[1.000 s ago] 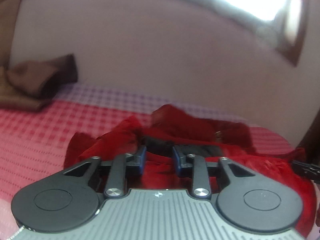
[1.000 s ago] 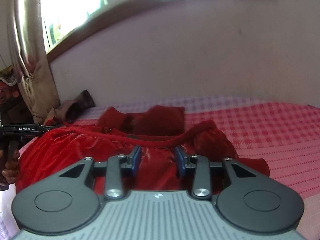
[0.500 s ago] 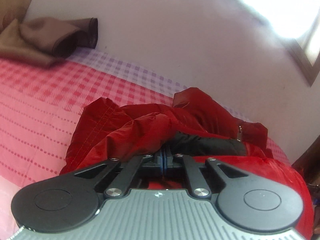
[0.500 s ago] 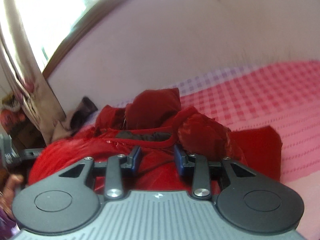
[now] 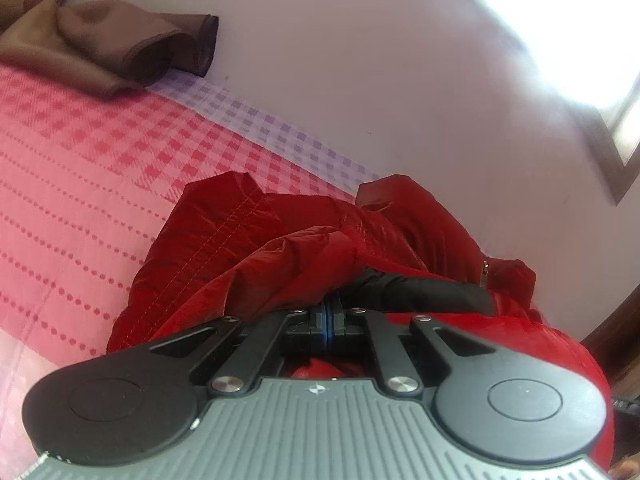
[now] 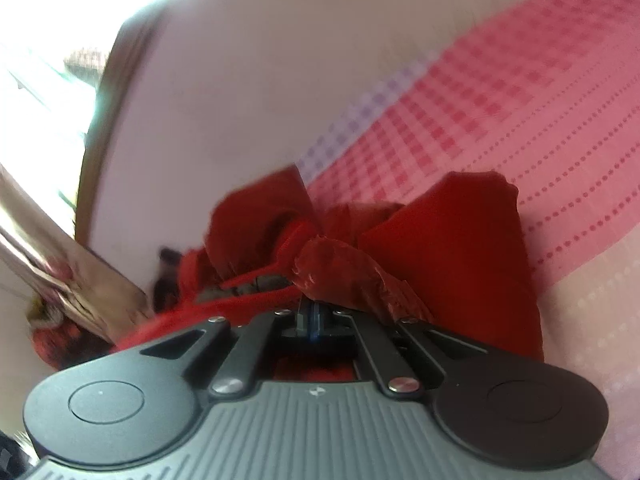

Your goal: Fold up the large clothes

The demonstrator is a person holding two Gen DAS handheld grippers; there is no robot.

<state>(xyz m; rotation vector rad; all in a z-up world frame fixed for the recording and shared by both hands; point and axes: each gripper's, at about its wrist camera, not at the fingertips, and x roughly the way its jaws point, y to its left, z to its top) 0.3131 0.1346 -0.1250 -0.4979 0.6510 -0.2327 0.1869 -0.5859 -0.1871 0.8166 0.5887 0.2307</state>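
Jacket: red jacket (image 5: 256, 240) lying crumpled on the pink checked bed (image 5: 80, 184), near the wall.
Left gripper (image 5: 329, 312): fingers closed, pinching a fold of jacket fabric.
Right gripper (image 6: 310, 314): fingers having just been closing, now fully together at the jacket's edge, fabric bunching over them.
Far corner: brown cloth (image 5: 120, 52) sitting on the bed.

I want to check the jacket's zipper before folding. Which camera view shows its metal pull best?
The left wrist view: the zipper pull shows sharp beside the black lining of the red jacket. The right wrist view is blurred, showing only bunched jacket fabric and no pull I can make out.
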